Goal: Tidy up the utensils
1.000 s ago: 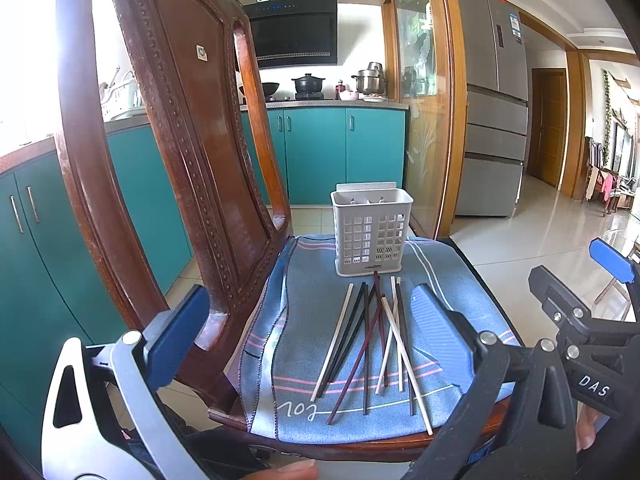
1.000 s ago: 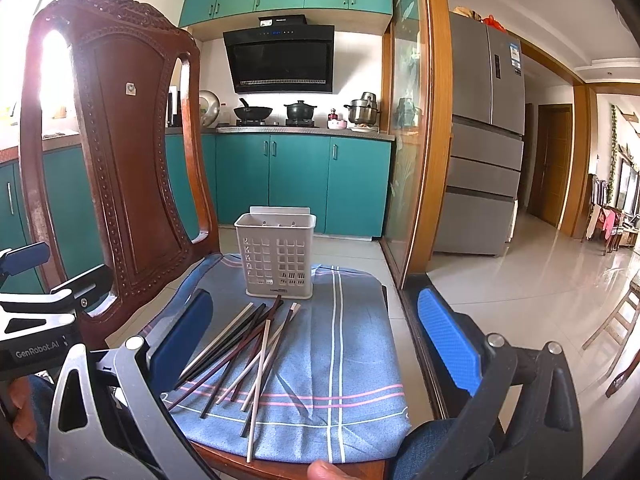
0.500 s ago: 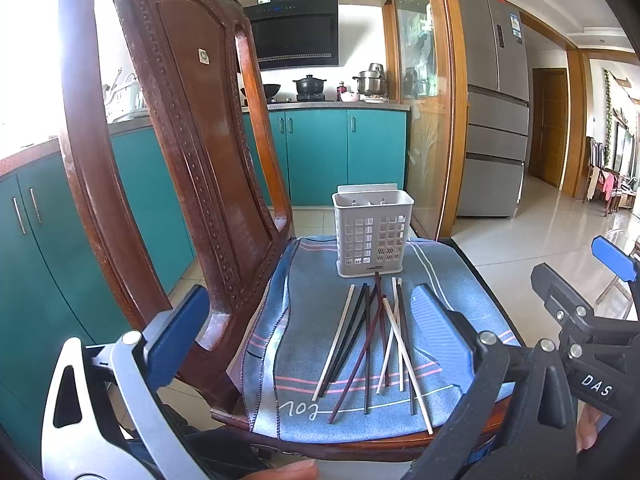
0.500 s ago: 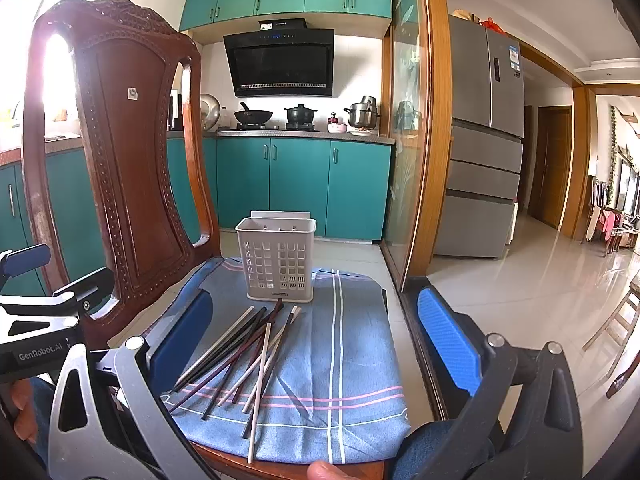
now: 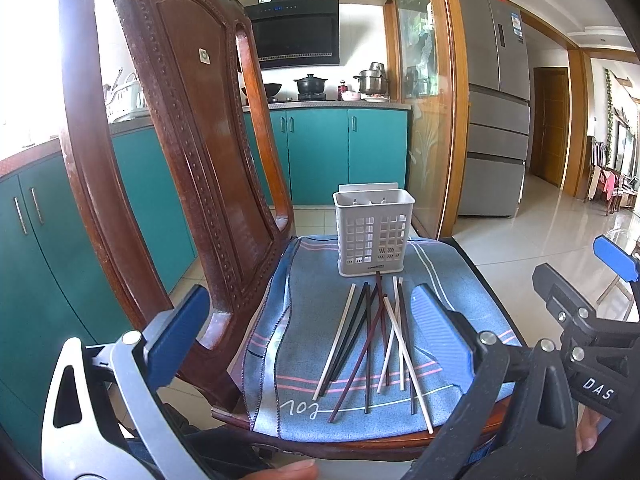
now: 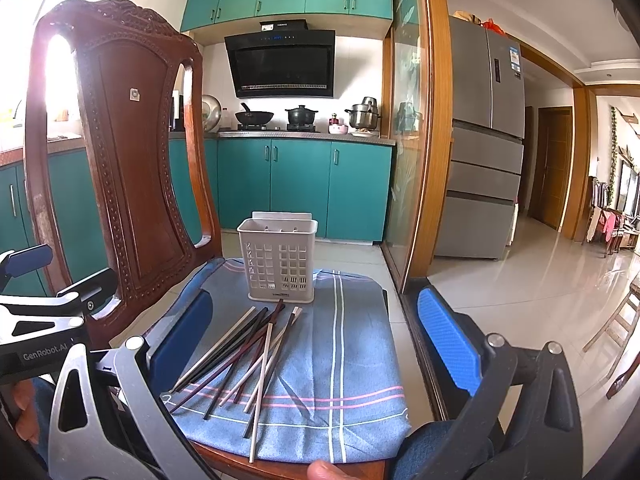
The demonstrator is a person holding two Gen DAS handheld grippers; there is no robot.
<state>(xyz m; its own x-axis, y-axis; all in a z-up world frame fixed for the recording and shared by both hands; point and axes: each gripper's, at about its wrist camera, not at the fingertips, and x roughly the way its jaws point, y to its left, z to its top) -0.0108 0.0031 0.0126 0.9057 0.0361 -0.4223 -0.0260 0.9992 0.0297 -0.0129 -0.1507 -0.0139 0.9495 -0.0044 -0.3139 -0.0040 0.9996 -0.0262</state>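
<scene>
Not much has changed over the last second: both views have just crept a bit closer to the chair seat, so the chopsticks (image 5: 372, 340) and the white holder (image 5: 374, 234) sit a touch larger and lower in front of the tongs, and nothing on the blue cloth (image 5: 460, 280) has been touched. The left gripper (image 5: 308, 332) and right gripper (image 6: 316, 336) are both spread wide with nothing between the pads. The chopsticks lie in a loose crossed pile right ahead of both, the holder standing upright just beyond, so I'd say sorting hasn't started and this is only the approach.
</scene>
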